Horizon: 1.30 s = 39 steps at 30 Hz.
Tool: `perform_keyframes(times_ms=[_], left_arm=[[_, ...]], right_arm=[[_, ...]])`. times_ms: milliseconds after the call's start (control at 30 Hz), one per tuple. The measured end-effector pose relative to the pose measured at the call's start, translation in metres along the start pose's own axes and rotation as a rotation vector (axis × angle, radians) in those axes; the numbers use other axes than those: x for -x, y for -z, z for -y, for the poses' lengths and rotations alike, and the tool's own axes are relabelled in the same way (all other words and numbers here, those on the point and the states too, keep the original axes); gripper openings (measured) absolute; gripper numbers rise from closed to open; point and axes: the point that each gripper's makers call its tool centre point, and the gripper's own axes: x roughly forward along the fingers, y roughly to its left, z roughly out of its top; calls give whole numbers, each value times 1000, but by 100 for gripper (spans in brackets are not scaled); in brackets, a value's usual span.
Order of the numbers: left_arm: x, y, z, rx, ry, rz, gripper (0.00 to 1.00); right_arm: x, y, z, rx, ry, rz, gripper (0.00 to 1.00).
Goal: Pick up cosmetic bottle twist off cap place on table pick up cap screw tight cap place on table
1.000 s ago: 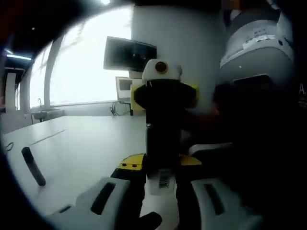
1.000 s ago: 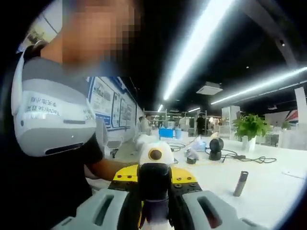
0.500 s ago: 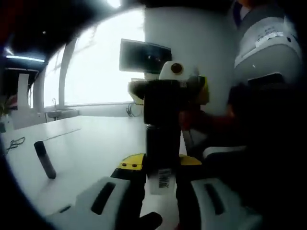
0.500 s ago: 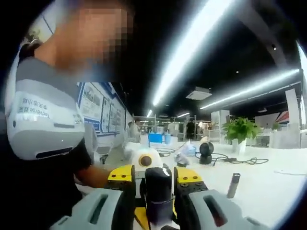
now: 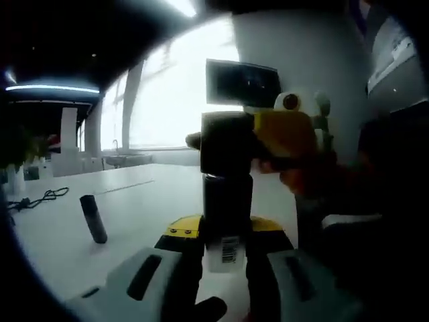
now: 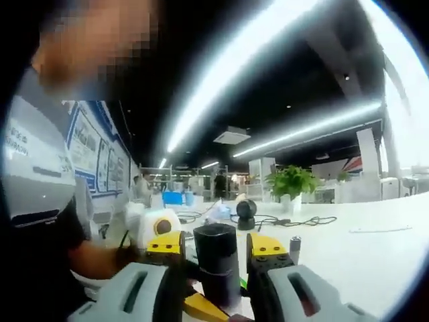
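Rotated since the earlier frame, the right gripper (image 5: 231,144) pinches the cap (image 6: 216,243); the left gripper (image 5: 224,268) clamps the bottle (image 5: 226,215). Twisting works best keeping both aligned.

Both cameras ride low behind their own jaws and look forward along them at very close range. The left gripper view faces a bright window wall and a dark monitor (image 5: 242,84), with the white table (image 5: 134,208) stretching away to its left; the right gripper (image 5: 285,137) comes in from the right, close ahead. The right gripper view faces the opposite way, down a long hall with ceiling light strips and a potted plant (image 6: 289,182), the person's torso close on its left. The two views share the cosmetic bottle (image 5: 228,194) (image 6: 218,265), seen from opposite sides, and a small dark cylinder (image 5: 93,218) (image 6: 294,248) standing on the table.
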Motion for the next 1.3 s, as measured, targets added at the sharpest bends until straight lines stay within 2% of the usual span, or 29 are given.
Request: perform_keyframes(times_ms=[133,200,333,533,633,800,867,1033,1300], left_arm=[[-1,-4,-9,-1,-76,13,14],[-2,-6,-13,-4,-114,16,14],[-5,-7,-19,-19,-175,10,14],[-8,-3,-27,-26,-251,-5,14],[-8,-1,-31,-37,-291,-19,14],[-9,-1,-34,-43,-315,-17,14],[-9,-2,-35,-45,-323,-16,14],[-10,1,-34,-49,-316,-30,14],[-10,1,-31,-61,-285,-36,14]], right_arm=[[-1,-2,4,5,61,11,30],[-1,-3,14,31,144,11,29],[-5,-5,13,52,184,16,27],[-7,-5,24,70,273,14,26],[-7,-6,26,70,294,17,24],[-9,-4,30,81,324,9,23],[-9,-4,30,99,333,9,17],[-8,-2,30,122,347,5,16],[-5,-2,27,106,296,-2,15]])
